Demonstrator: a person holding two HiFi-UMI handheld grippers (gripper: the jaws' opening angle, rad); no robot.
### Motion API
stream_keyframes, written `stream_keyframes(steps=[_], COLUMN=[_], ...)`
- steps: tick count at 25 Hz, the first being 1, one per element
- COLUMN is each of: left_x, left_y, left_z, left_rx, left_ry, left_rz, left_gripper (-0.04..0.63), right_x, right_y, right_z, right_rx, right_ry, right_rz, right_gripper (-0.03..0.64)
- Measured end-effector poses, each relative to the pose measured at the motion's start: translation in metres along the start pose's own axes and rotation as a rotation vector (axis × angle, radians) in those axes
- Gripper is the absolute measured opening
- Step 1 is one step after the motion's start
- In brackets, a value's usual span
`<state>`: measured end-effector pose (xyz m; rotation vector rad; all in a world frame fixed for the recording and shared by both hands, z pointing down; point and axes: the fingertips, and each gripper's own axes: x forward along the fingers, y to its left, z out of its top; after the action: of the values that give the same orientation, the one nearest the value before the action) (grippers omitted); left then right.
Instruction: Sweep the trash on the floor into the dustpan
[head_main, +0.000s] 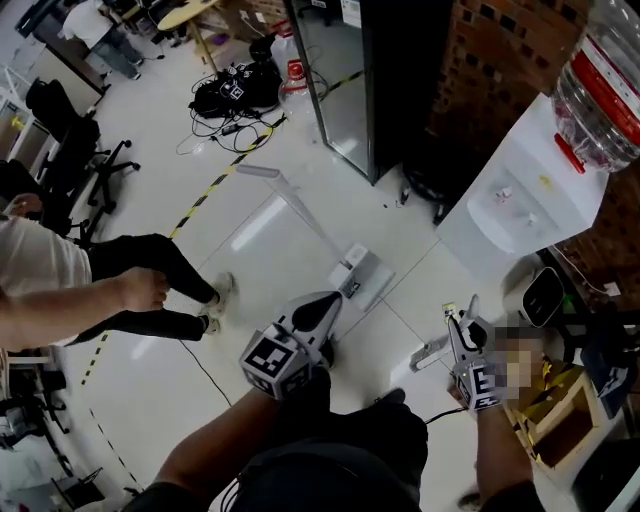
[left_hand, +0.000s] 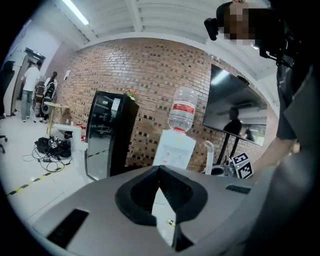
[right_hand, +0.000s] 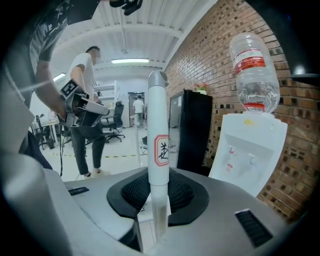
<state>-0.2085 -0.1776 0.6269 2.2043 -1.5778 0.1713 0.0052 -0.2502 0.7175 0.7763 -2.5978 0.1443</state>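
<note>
The right gripper (right_hand: 159, 197) pinched a white handle (right_hand: 158, 115) that stood upright, rounded end up. The left gripper (left_hand: 160, 172) was pressed together, empty.

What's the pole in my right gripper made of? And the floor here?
Pole in the right gripper: smooth white tube with slight sheen, painted metal or plastic; can't tell. Floor: glossy pale tiles, judging by reflections and thin joint lines.

Pale floor (head_main: 150, 385): cables (head_main: 225, 98), perhaps dustpan (head_main: 362, 275).
</note>
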Motion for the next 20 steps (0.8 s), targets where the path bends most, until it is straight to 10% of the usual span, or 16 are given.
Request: stream_keyframes(steps=[20], left_x=[-0.013], left_y=[0.13], left_z=[-0.008], left_rx=[-0.078], left_ry=[0.022], left_rz=[0.011], left_gripper=[0.006], right_x=[0.164], right_y=[0.08], right_z=[0.068], right_rx=[-0.064], right_ry=[0.002], right_rz=[0.16], right_gripper=[0.087])
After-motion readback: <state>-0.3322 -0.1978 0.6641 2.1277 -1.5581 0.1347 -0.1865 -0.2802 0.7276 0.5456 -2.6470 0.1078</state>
